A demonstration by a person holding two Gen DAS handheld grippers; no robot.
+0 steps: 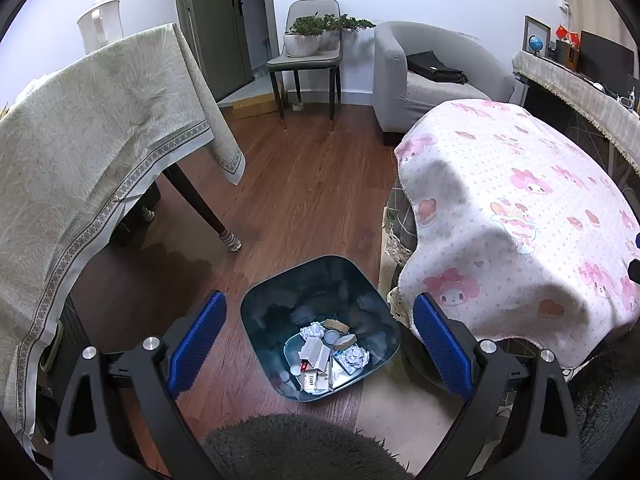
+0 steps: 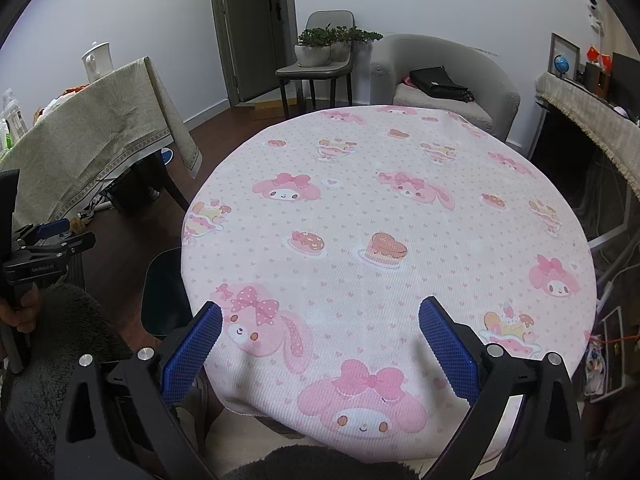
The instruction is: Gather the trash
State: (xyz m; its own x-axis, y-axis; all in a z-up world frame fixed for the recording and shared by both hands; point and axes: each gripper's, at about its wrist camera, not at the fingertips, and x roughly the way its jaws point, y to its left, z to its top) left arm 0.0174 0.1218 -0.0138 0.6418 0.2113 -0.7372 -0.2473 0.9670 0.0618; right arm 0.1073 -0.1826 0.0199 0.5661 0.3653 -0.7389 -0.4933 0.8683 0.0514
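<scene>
My left claw (image 1: 318,344) hangs wide and empty over the dark square plastic bin (image 1: 256,312) on the wooden floor, beside the round pink-clothed table (image 2: 360,220). Inside lie crumpled white paper balls (image 1: 358,357), light, soft, easy to pinch anywhere. My right claw (image 2: 320,344) gapes wide over bare cloth, holding nothing.
</scene>
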